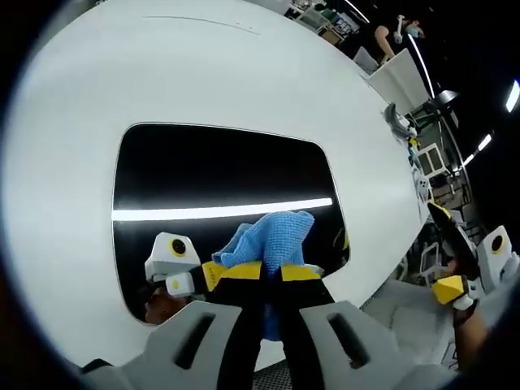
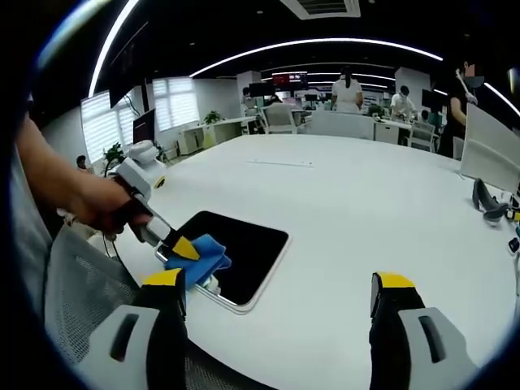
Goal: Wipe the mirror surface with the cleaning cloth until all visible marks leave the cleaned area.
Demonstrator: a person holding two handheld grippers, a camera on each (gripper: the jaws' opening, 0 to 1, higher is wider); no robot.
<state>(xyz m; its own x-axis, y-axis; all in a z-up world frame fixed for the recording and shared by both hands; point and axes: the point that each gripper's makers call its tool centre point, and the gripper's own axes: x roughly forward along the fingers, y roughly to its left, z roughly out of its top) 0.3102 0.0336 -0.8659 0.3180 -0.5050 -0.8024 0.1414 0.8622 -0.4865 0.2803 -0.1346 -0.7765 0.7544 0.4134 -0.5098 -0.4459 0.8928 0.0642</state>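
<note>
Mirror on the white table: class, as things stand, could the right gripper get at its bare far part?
Probably yes. The right gripper is open, holds nothing, and bare table lies between it and the mirror. The left gripper, shut on the blue cloth, sits over the near edge.

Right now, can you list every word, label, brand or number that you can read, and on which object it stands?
No text can be read.
The mirror, the blue cloth and the white table bear no print.
A distant screen shows red marks, too small and blurred to read.
</note>
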